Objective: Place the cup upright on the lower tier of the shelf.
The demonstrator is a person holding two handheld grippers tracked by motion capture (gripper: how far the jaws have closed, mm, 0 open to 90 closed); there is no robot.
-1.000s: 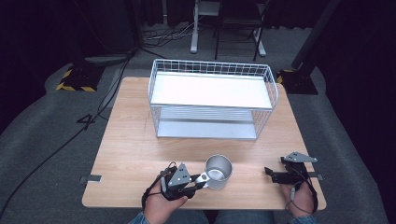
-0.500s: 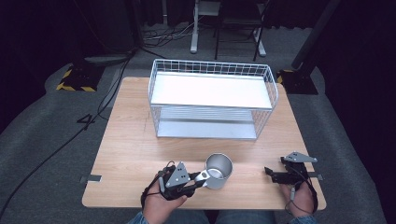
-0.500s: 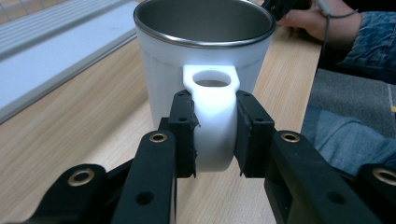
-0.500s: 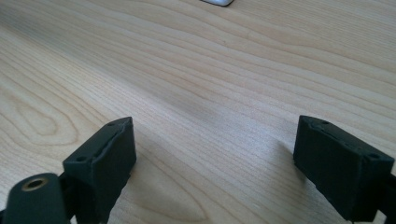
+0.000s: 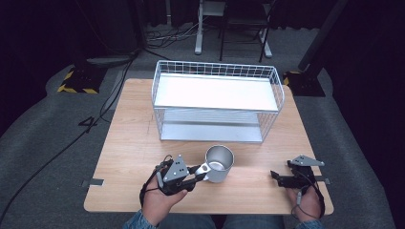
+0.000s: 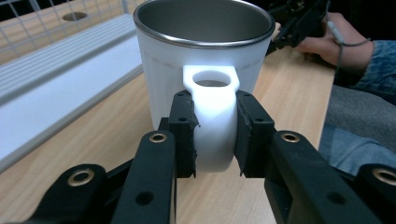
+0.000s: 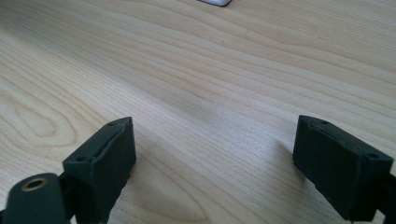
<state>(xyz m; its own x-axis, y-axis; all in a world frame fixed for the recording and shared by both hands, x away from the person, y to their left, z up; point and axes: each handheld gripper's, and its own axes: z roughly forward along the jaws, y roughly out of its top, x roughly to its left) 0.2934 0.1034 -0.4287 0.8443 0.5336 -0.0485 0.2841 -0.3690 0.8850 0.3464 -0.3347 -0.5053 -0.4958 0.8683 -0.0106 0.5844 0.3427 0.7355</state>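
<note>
Standing behind mug (image 5: 218,163): wire rack (image 5: 217,101)

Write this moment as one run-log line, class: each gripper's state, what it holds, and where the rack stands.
left gripper: shut on mug handle | right gripper: open, nothing held, over table | wire rack: behind mug

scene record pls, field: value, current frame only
held object: white mug with metal interior, upright
grip: left gripper shut on the mug handle, one pad on each side
right gripper: open, nothing between the jaws, low over the table
rack: white wire shelf rack at the table's far half, beyond the mug, apart from it
rack contents: none seen
</note>
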